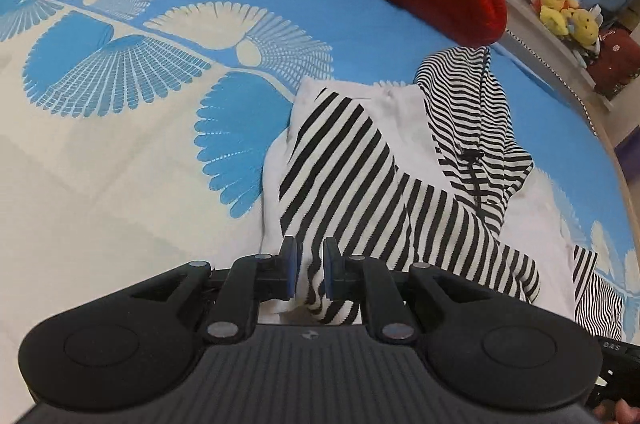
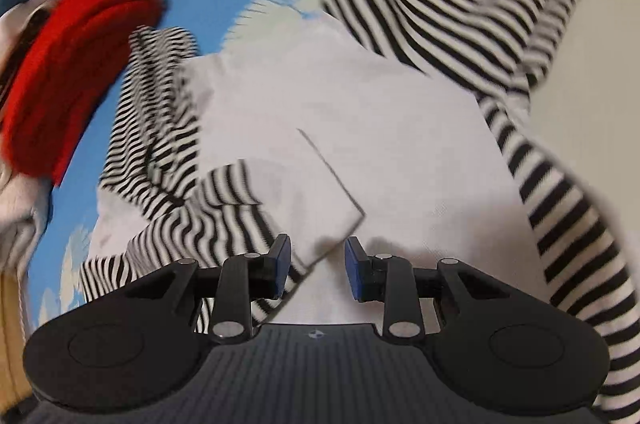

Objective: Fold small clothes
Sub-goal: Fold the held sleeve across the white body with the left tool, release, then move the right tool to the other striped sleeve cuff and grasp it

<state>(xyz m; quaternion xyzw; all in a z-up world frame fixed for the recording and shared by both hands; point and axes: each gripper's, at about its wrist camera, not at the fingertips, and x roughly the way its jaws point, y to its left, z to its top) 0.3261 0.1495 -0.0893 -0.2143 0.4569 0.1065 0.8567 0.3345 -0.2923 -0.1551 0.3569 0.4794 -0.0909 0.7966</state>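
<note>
Striped top (image 1: 340, 160) lay limp and light on the bed (image 1: 120, 184) (hem safest hold). Left hand-held gripper (image 1: 311, 274) pinched its striped fabric; right hand-held gripper (image 2: 318, 270) gaped, empty.

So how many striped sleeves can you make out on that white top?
2. One black-and-white striped sleeve runs down the right side of the white top in the right wrist view; the other crosses its lower left. More may be folded under.

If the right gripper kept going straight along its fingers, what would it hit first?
Most likely the white body panel of the striped garment, directly ahead of the right gripper; its open jaws straddle a folded white edge. Motion blur leaves depth uncertain.
</note>
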